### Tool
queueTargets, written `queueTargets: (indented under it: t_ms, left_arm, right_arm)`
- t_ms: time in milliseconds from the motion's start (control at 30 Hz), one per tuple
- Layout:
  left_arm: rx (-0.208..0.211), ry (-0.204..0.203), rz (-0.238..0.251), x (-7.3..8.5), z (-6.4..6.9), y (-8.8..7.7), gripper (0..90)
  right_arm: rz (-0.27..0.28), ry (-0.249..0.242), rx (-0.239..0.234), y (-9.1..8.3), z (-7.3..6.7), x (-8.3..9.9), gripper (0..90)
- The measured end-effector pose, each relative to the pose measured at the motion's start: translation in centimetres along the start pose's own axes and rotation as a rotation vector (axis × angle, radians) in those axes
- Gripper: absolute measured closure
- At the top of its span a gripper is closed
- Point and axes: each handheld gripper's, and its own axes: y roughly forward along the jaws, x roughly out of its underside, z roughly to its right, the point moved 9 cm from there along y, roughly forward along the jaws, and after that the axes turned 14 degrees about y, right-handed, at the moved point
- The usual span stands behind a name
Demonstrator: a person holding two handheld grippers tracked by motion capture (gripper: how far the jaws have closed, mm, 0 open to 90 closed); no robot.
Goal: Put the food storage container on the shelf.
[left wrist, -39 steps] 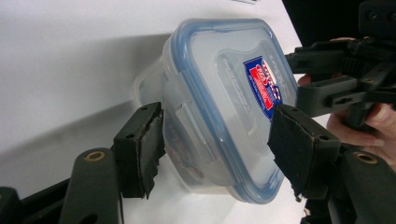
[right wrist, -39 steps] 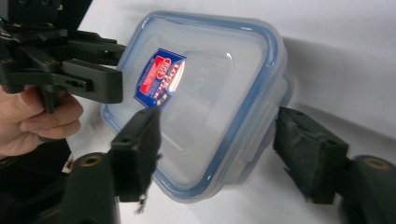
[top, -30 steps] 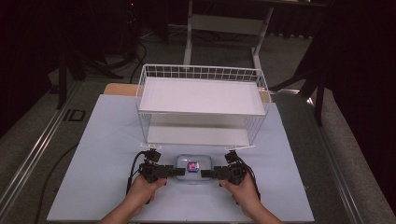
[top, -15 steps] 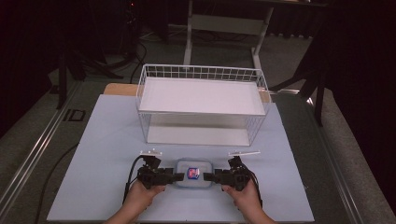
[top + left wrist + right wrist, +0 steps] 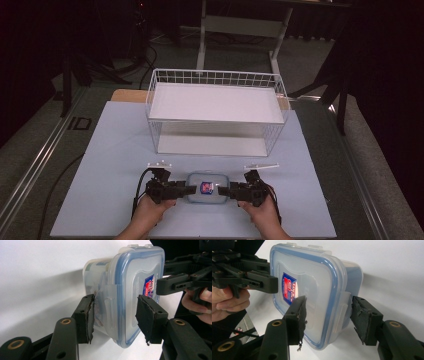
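A clear plastic container (image 5: 206, 187) with a blue-rimmed lid and a red-and-blue label lies near the table's front edge. My left gripper (image 5: 190, 190) is shut on its left end. In the left gripper view one pad (image 5: 87, 315) presses the side latch, the other lies on the lid of the container (image 5: 130, 282). My right gripper (image 5: 224, 190) is shut on the opposite end. The right gripper view has the container (image 5: 312, 285) between the pads (image 5: 298, 315), one on the lid and one behind the base. Each view also catches the opposite gripper (image 5: 175, 282) (image 5: 257, 281).
A white wire basket (image 5: 215, 74) with a flat white upper shelf (image 5: 215, 102) stands at the middle back of the pale blue mat (image 5: 115, 150). Bare mat lies to the left and right of my hands. Dark floor and stands surround the table.
Both grippers have drawn the container toward the person, away from the basket's front. The last half second shows only a small further shift.
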Motion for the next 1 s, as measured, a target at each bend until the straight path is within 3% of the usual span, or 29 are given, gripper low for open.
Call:
queueTargets:
  t_ms: [100, 267, 300, 567, 667, 767, 1000]
  left_arm:
    - [-0.005, 0.007, 0.017, -0.8, 0.0, 0.0, 50.9]
    - [-0.025, 0.048, 0.048, -3.6, -0.4, -0.1, 50.9]
    - [-0.025, 0.048, 0.048, -3.6, -0.4, -0.1, 50.9]
    - [-0.048, 0.077, 0.081, -6.8, -2.2, 0.9, 50.8]
    - [-0.052, 0.081, 0.075, -7.0, -2.7, 1.2, 50.8]
    - [-0.064, 0.112, 0.063, -7.5, -3.9, 1.7, 50.7]
    - [-0.059, 0.107, 0.053, -7.3, -5.3, 2.5, 50.6]
  right_arm:
    - [0.014, 0.002, -0.002, -0.3, 0.0, -0.5, 47.1]
    - [0.069, -0.029, -0.002, -1.2, -0.2, -2.9, 47.0]
    - [0.079, -0.03, -0.003, -1.4, -0.2, -3.4, 47.0]
    - [0.144, -0.027, 0.0, -1.6, 0.5, -6.9, 46.7]
    - [0.161, -0.03, 0.0, -1.1, 1.0, -7.6, 46.6]
    - [0.168, -0.026, -0.001, -0.5, 1.5, -8.2, 46.6]
    - [0.158, -0.023, 0.023, 0.8, 2.5, -8.8, 46.5]
